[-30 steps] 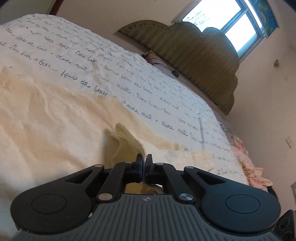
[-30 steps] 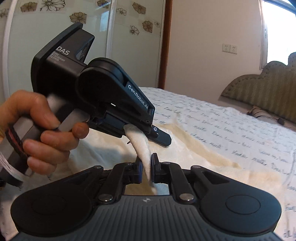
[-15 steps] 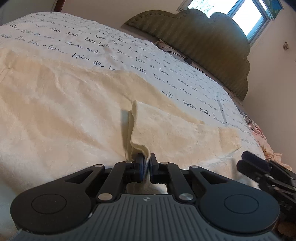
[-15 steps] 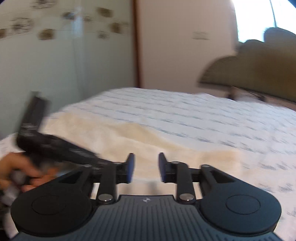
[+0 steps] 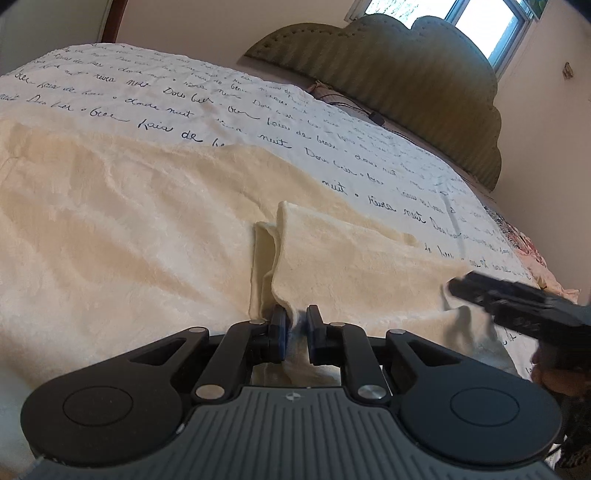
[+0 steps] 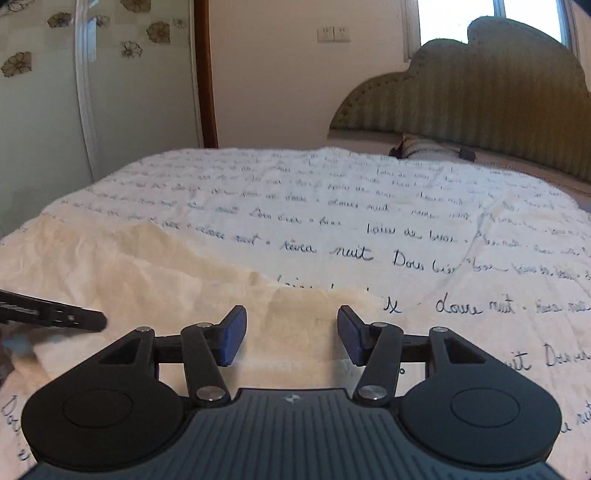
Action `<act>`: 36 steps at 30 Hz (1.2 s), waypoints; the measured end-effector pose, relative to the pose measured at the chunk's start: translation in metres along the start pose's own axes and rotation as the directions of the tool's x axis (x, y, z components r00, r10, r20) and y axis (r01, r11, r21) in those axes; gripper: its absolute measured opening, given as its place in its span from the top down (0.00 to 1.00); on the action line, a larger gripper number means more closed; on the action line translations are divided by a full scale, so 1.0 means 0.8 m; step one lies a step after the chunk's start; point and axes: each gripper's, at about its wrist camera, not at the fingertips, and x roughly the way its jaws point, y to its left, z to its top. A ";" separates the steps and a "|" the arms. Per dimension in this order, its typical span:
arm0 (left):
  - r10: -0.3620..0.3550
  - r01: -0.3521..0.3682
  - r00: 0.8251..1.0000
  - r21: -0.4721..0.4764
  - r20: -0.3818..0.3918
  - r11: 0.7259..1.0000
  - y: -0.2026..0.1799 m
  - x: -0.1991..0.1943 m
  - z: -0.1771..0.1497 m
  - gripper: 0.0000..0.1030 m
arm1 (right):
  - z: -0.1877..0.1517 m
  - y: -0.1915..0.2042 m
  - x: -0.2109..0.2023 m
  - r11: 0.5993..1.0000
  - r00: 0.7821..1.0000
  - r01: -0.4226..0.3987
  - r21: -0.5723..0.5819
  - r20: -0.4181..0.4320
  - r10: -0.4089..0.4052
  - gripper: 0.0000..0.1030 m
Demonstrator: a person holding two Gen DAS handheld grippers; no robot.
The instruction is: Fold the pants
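Lying flat on the bed (image 6: 424,206), cream pants (image 5: 147,240) with one folded flap pinched at its near edge.
Fabric looks soft, fleecy and light: judged limp, so it will sag and crease from any single hold; best taken at hem or waistband corners with both tools, thin folded edges rather than the bulky middle. Left gripper (image 5: 295,332) sits nearly closed, a ridge of the cream cloth caught between its pads, flap edge standing up just ahead. Right gripper (image 6: 288,332) has just been opening, jaws wide apart, nothing between them, hovering over the cloth's far edge near the script-printed bedspread (image 6: 369,254). Padded headboard (image 6: 480,85) and window (image 5: 480,22) well beyond. Person's hand barely visible at the left-wrist view's right edge.
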 end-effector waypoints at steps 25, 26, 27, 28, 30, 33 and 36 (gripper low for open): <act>0.131 -0.144 0.987 0.167 0.090 0.975 -0.040 -0.003 0.028 0.36 | -0.047 0.166 -0.037 0.963 0.989 -0.146 -0.225 -0.021 0.145 0.34; 0.177 -0.195 0.978 0.182 0.109 0.964 -0.041 -0.007 0.025 0.31 | -0.050 0.170 -0.029 0.960 0.989 -0.148 -0.237 -0.049 0.140 0.34; 0.214 -0.236 0.969 0.197 0.127 0.951 -0.039 -0.013 0.022 0.31 | -0.055 0.168 -0.025 0.962 0.989 -0.149 -0.230 -0.049 0.141 0.32; 0.241 -0.266 0.961 0.212 0.138 0.940 -0.035 -0.018 0.021 0.31 | -0.056 0.163 -0.024 0.968 0.988 -0.152 -0.199 -0.048 0.145 0.29; 0.280 -0.309 0.948 0.221 0.153 0.925 -0.025 -0.029 0.019 0.29 | -0.052 0.152 -0.026 0.976 0.985 -0.171 -0.136 -0.054 0.165 0.29; 0.341 -0.375 0.922 0.203 0.183 0.904 -0.007 -0.046 0.019 0.27 | -0.046 0.149 -0.034 0.983 0.988 -0.155 -0.100 -0.024 0.154 0.29; 0.378 -0.410 0.908 0.188 0.182 0.893 0.007 -0.056 0.019 0.26 | -0.039 0.156 -0.040 0.984 0.987 -0.156 -0.088 0.023 0.158 0.29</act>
